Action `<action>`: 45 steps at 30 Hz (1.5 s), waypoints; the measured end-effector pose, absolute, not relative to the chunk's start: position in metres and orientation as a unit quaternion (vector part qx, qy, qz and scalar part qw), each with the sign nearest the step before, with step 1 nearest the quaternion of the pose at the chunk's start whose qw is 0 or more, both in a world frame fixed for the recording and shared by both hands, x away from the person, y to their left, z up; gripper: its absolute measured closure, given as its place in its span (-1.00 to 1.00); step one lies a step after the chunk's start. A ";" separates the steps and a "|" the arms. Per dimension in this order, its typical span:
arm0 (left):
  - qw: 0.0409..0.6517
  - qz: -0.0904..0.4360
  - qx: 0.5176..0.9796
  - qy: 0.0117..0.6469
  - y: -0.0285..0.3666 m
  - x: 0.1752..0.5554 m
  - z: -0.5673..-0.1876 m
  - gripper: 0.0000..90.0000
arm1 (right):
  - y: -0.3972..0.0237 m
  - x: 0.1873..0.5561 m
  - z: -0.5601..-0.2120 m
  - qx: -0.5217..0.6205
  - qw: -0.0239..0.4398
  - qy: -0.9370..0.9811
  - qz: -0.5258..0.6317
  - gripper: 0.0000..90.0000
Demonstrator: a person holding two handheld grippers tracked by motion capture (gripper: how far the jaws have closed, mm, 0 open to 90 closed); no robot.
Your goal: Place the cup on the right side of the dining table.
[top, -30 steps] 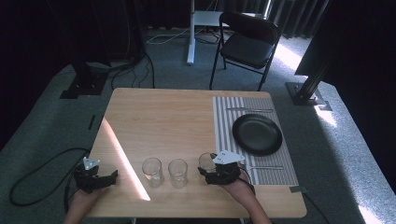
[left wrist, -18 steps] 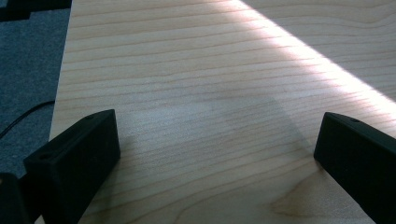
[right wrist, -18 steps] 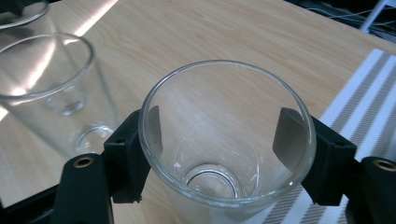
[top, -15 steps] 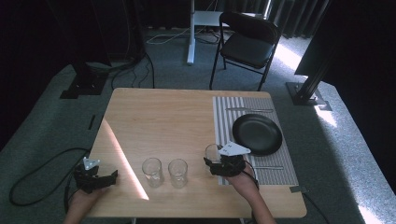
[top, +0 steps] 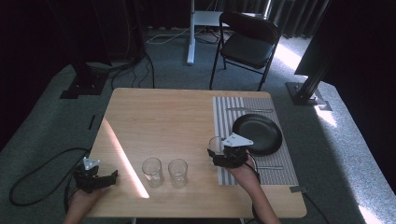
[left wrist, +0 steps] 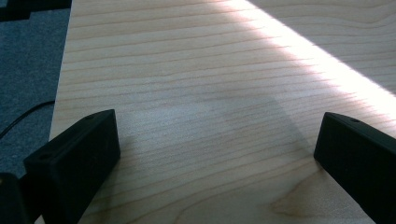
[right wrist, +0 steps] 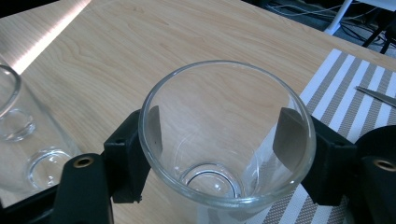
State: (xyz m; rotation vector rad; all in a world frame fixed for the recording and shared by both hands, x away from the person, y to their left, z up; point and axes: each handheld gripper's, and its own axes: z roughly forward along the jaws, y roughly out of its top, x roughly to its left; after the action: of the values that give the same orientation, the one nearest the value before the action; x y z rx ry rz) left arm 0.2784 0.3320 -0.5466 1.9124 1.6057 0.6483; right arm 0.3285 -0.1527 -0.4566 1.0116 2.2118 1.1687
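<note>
Carried toward the striped mat (top: 224,116), the glass (right wrist: 227,135) sits clamped between the right claw's (right wrist: 219,154) jaws.

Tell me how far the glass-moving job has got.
Done: the placemat already holds a black plate and cutlery. In hand: the right gripper is clamped on one clear glass at the placemat's edge. Left: two glasses stand mid-table; the left gripper waits open.

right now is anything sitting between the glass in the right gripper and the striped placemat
Nothing visible does. The right gripper is shut on the glass, already at the near left edge of the striped placemat. The black plate lies farther right on the mat.
</note>
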 end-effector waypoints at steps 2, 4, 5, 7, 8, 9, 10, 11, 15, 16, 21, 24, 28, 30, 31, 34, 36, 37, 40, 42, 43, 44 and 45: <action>0.277 0.241 0.712 0.598 0.332 0.278 -0.547 -0.99 | -0.153 0.330 -0.456 0.369 0.223 0.797 0.423 -0.36; 0.277 0.242 0.712 0.598 0.332 0.278 -0.547 -0.99 | -0.154 0.333 -0.454 0.370 0.225 0.795 0.424 -0.36; 0.277 0.242 0.712 0.598 0.332 0.278 -0.547 -0.99 | -0.154 0.333 -0.454 0.370 0.225 0.795 0.424 -0.36; 0.277 0.242 0.712 0.598 0.332 0.278 -0.547 -0.99 | -0.157 0.338 -0.451 0.375 0.230 0.791 0.426 -0.36; 0.277 0.241 0.712 0.598 0.332 0.278 -0.547 -0.99 | -0.157 0.339 -0.451 0.376 0.231 0.791 0.425 -0.36; 0.277 0.241 0.712 0.598 0.332 0.278 -0.547 -0.99 | -0.158 0.340 -0.450 0.377 0.232 0.790 0.425 -0.36; 0.277 0.241 0.712 0.598 0.332 0.278 -0.547 -0.99 | -0.159 0.341 -0.449 0.379 0.233 0.789 0.424 -0.36; 0.277 0.241 0.712 0.598 0.332 0.278 -0.547 -0.99 | -0.159 0.341 -0.449 0.379 0.233 0.789 0.424 -0.36; 0.277 0.242 0.712 0.598 0.332 0.278 -0.547 -0.99 | -0.161 0.347 -0.448 0.385 0.237 0.786 0.422 -0.36; 0.277 0.241 0.712 0.598 0.332 0.278 -0.547 -0.99 | -0.162 0.348 -0.447 0.387 0.238 0.785 0.421 -0.36; 0.277 0.242 0.712 0.598 0.332 0.278 -0.547 -0.99 | -0.165 0.355 -0.445 0.395 0.241 0.781 0.420 -0.36; 0.278 0.242 0.712 0.598 0.332 0.278 -0.547 -0.99 | -0.166 0.358 -0.444 0.398 0.241 0.778 0.421 -0.36; 0.278 0.242 0.712 0.598 0.332 0.278 -0.547 -0.99 | -0.168 0.366 -0.441 0.403 0.246 0.774 0.422 -0.36; 0.278 0.242 0.712 0.598 0.332 0.278 -0.547 -0.99 | -0.168 0.368 -0.440 0.406 0.246 0.772 0.422 -0.36; 0.277 0.242 0.712 0.598 0.332 0.278 -0.547 -0.99 | -0.168 0.368 -0.440 0.406 0.246 0.772 0.422 -0.36; 0.277 0.241 0.712 0.598 0.332 0.278 -0.547 -0.99 | -0.170 0.376 -0.440 0.411 0.245 0.770 0.421 -0.36; 0.277 0.241 0.712 0.598 0.332 0.278 -0.547 -0.99 | -0.170 0.378 -0.439 0.413 0.245 0.770 0.419 -0.36; 0.277 0.241 0.712 0.598 0.332 0.278 -0.547 -0.99 | -0.170 0.381 -0.439 0.417 0.246 0.768 0.418 -0.36; 0.277 0.242 0.712 0.598 0.332 0.278 -0.547 -0.99 | -0.171 0.386 -0.439 0.423 0.248 0.766 0.415 -0.36; 0.277 0.241 0.712 0.598 0.332 0.278 -0.547 -0.99 | -0.171 0.389 -0.439 0.424 0.247 0.766 0.415 -0.36; 0.277 0.241 0.712 0.598 0.332 0.278 -0.547 -0.99 | -0.172 0.392 -0.439 0.427 0.246 0.764 0.417 -0.36; 0.277 0.241 0.712 0.598 0.332 0.278 -0.547 -0.99 | -0.173 0.393 -0.439 0.427 0.246 0.763 0.419 -0.36; 0.277 0.241 0.712 0.598 0.332 0.278 -0.547 -0.99 | -0.174 0.395 -0.438 0.429 0.245 0.761 0.420 -0.36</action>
State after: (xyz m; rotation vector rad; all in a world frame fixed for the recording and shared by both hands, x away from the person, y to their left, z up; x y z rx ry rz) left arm 0.2783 0.3320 -0.5466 1.9127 1.6055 0.6482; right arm 0.3946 -0.1737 -0.4382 1.1704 2.0776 1.1476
